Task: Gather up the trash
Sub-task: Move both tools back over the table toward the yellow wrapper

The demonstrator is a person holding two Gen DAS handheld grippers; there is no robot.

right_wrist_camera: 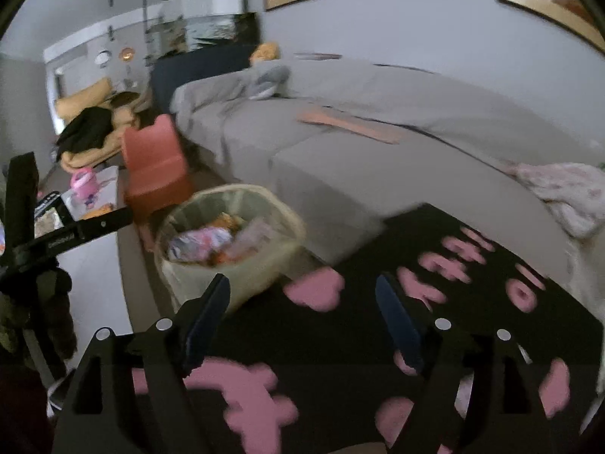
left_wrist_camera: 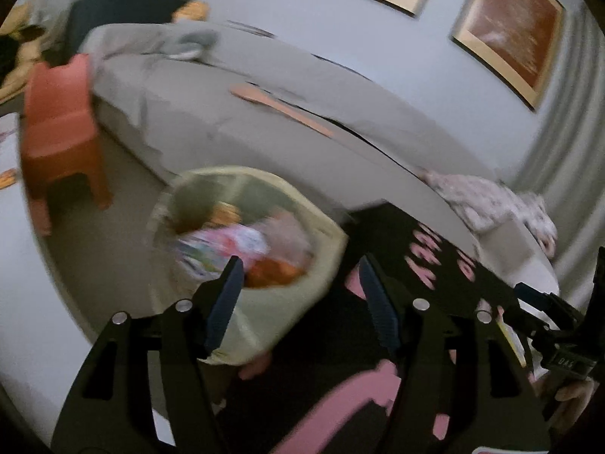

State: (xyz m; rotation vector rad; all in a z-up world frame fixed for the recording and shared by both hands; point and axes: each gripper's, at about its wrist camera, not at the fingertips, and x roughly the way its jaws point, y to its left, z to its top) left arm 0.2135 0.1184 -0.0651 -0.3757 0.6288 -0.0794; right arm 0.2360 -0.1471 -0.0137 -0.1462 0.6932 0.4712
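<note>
Left gripper fingers wide, empty; right gripper likewise, above pale-green round trash basket.

Both wrist cameras look forward and downward along their own gripper fingers, held above a black rug with pink shapes. Both views share the lined trash bin, nearer in the left view, and the grey sofa behind.

Both grippers spread and empty

Your left gripper points forward and down, jaws apart with nothing between them; your right gripper does likewise, while its frame shows in the left wrist view at about four o'clock.
</note>
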